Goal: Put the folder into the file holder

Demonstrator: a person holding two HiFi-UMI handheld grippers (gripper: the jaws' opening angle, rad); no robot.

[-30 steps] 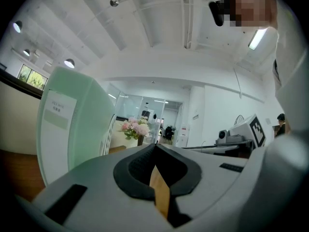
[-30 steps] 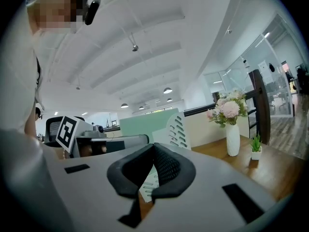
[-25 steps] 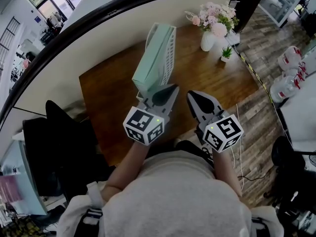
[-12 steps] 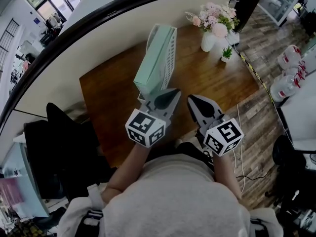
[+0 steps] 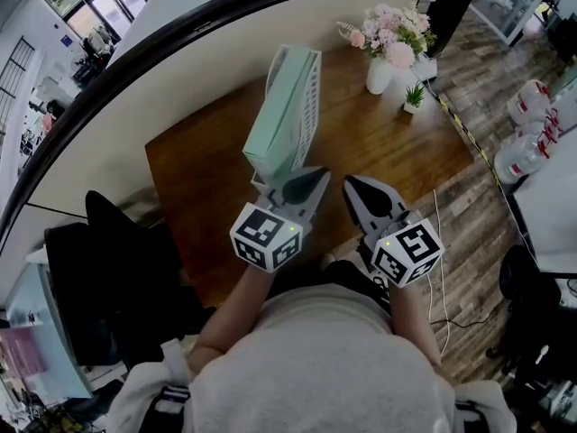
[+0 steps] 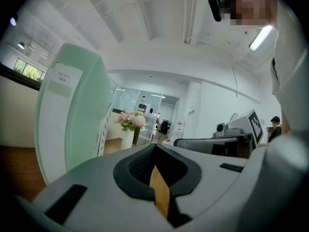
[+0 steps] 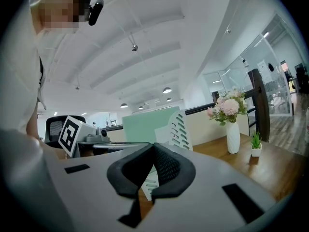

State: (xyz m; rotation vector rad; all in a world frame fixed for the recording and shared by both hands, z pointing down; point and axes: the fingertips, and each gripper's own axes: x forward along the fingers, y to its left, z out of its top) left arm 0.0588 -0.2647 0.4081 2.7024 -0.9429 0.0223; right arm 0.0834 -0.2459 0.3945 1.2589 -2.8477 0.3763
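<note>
A mint-green folder (image 5: 281,106) stands upright in the white slatted file holder (image 5: 312,93) on the wooden desk (image 5: 379,142). In the head view my left gripper (image 5: 300,184) sits just short of the folder's near end, shut and empty, with its pads closed together. Beside it, my right gripper (image 5: 360,190) is also shut with nothing in it. In the left gripper view the folder (image 6: 70,115) rises at the left, beyond the left gripper (image 6: 154,150). The right gripper view shows the folder (image 7: 145,123) and the file holder (image 7: 179,128) straight beyond the right gripper (image 7: 153,148).
A white vase of pink flowers (image 5: 389,43) and a small potted plant (image 5: 414,97) stand at the desk's far right corner. A pale partition wall (image 5: 180,70) runs behind the desk. A dark office chair (image 5: 117,251) is to the left, and large water bottles (image 5: 527,133) stand on the floor at right.
Both grippers have drifted slightly back toward the person. The folder and file holder have not moved.
</note>
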